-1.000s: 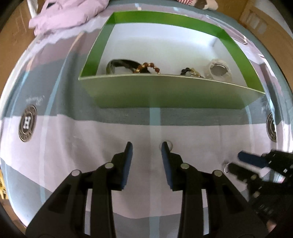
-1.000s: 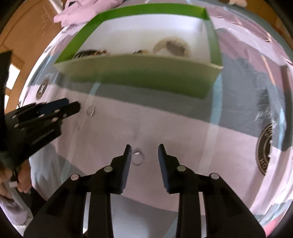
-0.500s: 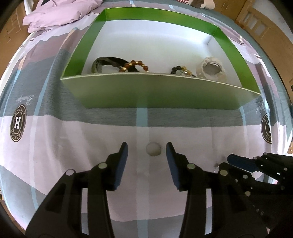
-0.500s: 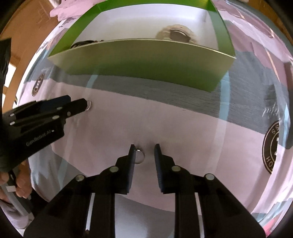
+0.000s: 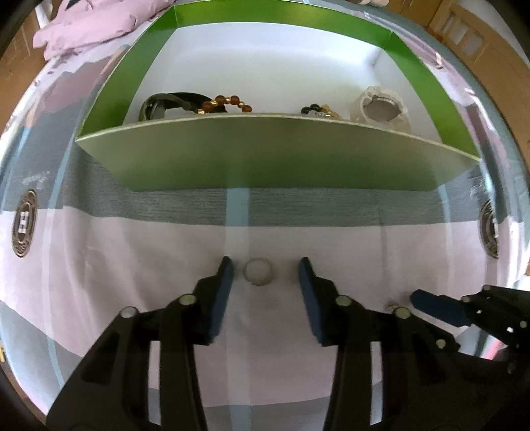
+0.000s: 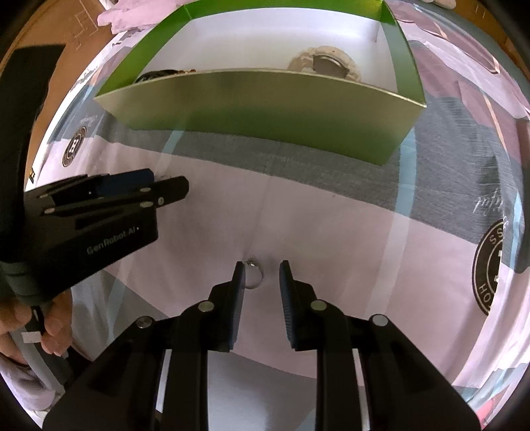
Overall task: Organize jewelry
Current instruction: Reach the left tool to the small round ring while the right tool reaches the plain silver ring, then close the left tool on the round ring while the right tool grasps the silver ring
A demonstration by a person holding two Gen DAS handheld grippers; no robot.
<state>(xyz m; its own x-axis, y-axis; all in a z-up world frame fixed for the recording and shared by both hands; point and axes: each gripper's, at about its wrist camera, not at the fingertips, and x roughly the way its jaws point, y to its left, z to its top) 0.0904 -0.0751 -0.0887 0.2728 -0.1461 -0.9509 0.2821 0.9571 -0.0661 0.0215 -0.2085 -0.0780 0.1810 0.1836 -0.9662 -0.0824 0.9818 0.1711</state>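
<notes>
A green box [image 5: 265, 155] with a white floor stands on the bedspread; it also shows in the right wrist view [image 6: 265, 99]. Inside lie a dark bangle [image 5: 165, 102], an amber bead bracelet [image 5: 228, 102], a dark bead bracelet [image 5: 318, 111] and a white round piece [image 5: 381, 109]. My left gripper [image 5: 265, 270] is open around a pale ring [image 5: 258, 272] on the cloth. My right gripper [image 6: 261, 273] is open, narrowly, around a thin silver ring [image 6: 255, 275], whose left side touches the left finger.
The bedspread [image 5: 132, 265] is pink, grey and pale blue with round logo patches [image 5: 23, 227]. A pink pillow [image 5: 92, 23] lies at the far left. Each gripper shows in the other's view: the right one [image 5: 463, 315], the left one [image 6: 99, 205].
Both grippers have moved forward over their rings. The left jaws have widened around the pale ring; the right jaws have narrowed around the silver ring.
</notes>
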